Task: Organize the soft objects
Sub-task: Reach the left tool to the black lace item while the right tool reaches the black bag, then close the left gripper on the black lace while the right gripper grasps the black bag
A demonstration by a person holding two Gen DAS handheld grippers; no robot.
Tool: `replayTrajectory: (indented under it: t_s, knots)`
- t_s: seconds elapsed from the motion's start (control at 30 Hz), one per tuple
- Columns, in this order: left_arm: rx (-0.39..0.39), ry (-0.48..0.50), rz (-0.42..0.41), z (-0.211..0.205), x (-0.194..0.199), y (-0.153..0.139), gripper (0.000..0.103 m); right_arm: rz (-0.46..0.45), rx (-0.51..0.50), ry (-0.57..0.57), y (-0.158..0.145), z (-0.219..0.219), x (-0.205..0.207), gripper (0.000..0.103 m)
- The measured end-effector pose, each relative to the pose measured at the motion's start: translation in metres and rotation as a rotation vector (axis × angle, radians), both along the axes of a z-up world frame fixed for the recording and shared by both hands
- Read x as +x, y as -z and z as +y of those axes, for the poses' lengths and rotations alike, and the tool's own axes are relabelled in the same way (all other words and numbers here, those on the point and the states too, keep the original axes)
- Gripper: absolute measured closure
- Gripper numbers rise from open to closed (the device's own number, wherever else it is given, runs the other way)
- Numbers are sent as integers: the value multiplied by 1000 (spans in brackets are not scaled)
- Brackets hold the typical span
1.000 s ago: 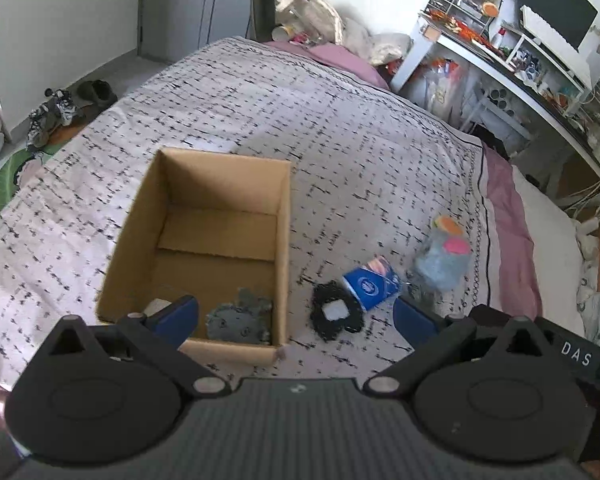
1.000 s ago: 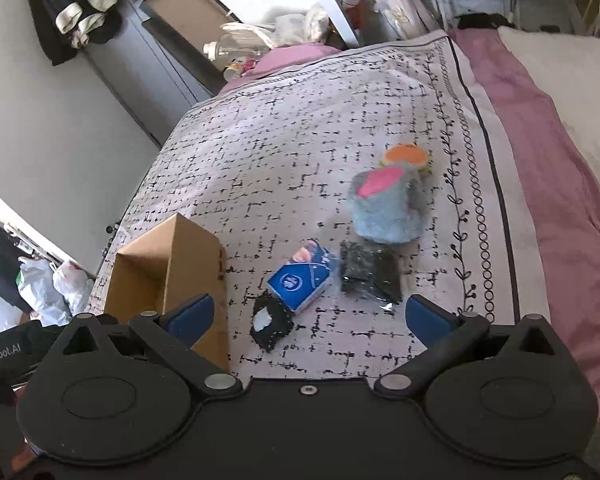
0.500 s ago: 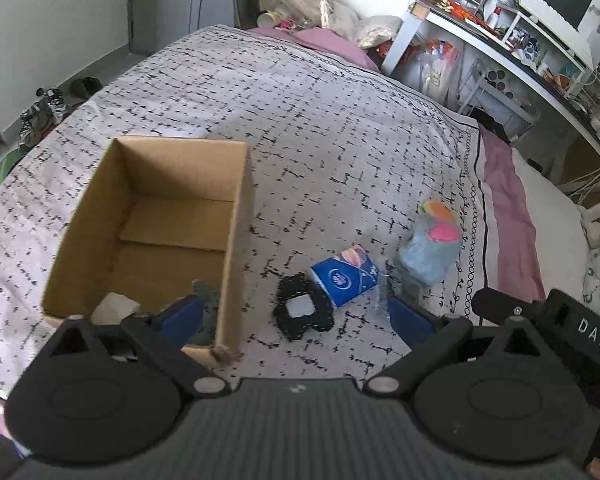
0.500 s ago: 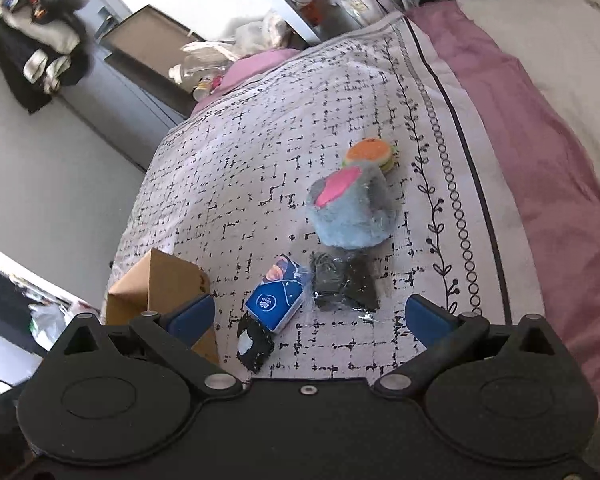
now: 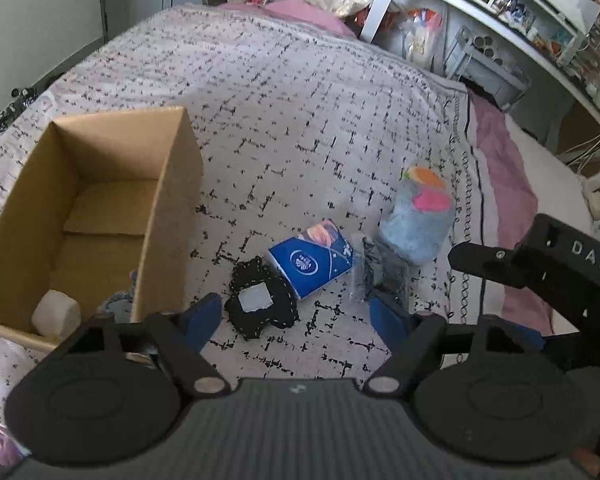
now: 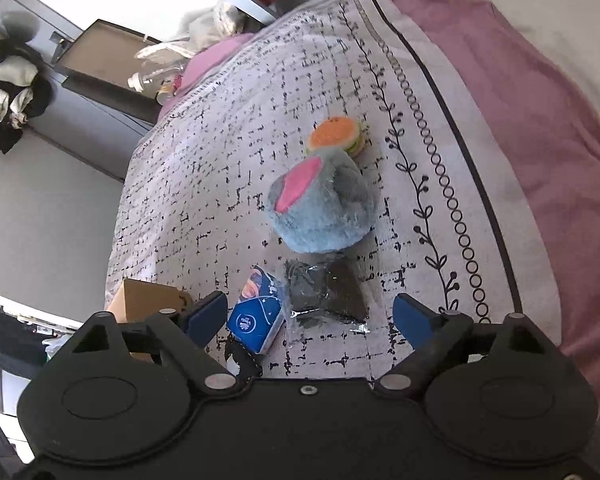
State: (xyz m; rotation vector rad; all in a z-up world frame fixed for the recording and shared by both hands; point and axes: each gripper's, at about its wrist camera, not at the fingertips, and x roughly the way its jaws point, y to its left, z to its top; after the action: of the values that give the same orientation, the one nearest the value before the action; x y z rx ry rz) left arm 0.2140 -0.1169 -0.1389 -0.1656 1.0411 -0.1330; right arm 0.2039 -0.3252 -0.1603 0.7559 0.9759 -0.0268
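Both pairs of jaws are standing spread wide and holding nothing. Seen from its own wrist camera, the left gripper [image 5: 296, 314] is hanging over the patterned bedspread [image 5: 300, 92], with a black crocheted piece [image 5: 260, 304] lying between its blue fingertips [image 5: 204, 318]. Just right of that piece, a blue tissue pack [image 5: 310, 260] is lying, and further right a clear bag of dark fabric [image 5: 374, 272] is touching a blue-grey plush toy [image 5: 418, 228]. A small burger plush [image 5: 424, 176] is sitting at the toy's far side. On the left, an open cardboard box [image 5: 168, 208] is holding a white roll [image 5: 56, 314] and a grey soft item [image 5: 118, 302] in its near end. The right gripper [image 6: 310, 316] is hovering near the bag and the tissue pack, with the plush toy beyond them
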Motion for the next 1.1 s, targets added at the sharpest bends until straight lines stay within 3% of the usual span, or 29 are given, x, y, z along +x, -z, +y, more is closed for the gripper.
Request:
replayTrajectory:
  t_s: [0.1,0.47,0.77,0.8,0.83,0.93,1.1]
  knots:
    - [3,-2,23,-3,6,10,35,12,22,-5,5,0,3,13]
    - [140,11,49,-21,21,44,35,82,36,-27,29,5,23,19]
    - [170,23,91,-21,32,65,35,130,-1,-45,45,15,39,19]
    - [169,23,98,-21,33,67,39,133,-11,-45,47,16,40,24]
    - [158,24,107,-20,33,69,51,134,-20,-48,48,17,42,33]
    - [133,14,130,-16,33,72,68,150,-50,-70,55,22,46,46]
    - [103,20,120,-13,31,66,75,133,-80,-79,54,25,44,60]
